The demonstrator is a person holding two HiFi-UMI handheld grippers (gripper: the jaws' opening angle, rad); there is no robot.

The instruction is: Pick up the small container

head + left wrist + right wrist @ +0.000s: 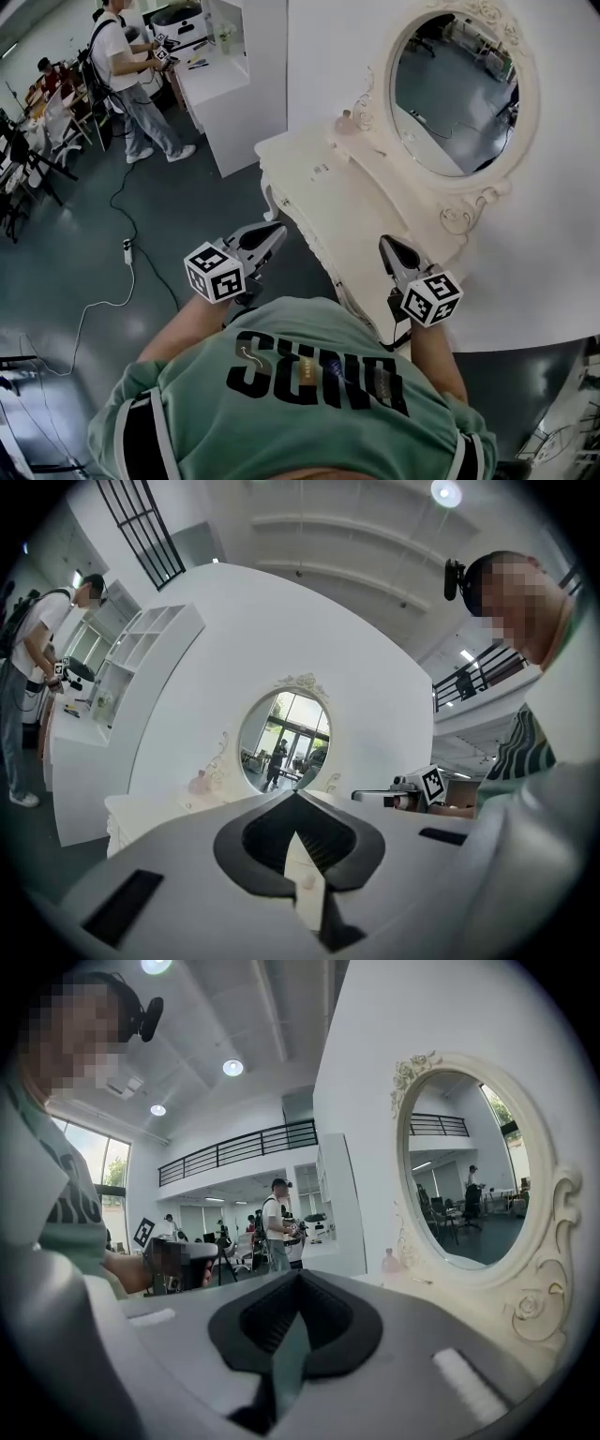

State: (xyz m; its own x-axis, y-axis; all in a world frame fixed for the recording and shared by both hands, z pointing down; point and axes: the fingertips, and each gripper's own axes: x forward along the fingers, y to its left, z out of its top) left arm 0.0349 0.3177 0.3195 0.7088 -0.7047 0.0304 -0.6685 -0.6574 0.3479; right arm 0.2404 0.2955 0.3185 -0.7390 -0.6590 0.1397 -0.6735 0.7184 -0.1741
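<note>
A small pinkish container [347, 122] stands at the far end of the cream vanity table [319, 178], beside the oval mirror's frame [461, 94]. It also shows as a small pink shape, the container [199, 782] in the left gripper view and the container [390, 1262] in the right gripper view. My left gripper [278, 228] hovers off the table's near left corner, jaws together and empty. My right gripper [386, 242] is held over the table's near end, jaws shut on nothing. Both are well short of the container. The tips meet in each gripper's own view: left gripper [296, 794], right gripper [298, 1274].
A white counter [225, 84] stands at the back left, with another person [127, 66] working at it. A cable and power strip [127, 251] lie on the dark floor to the left. A white wall [553, 234] backs the mirror.
</note>
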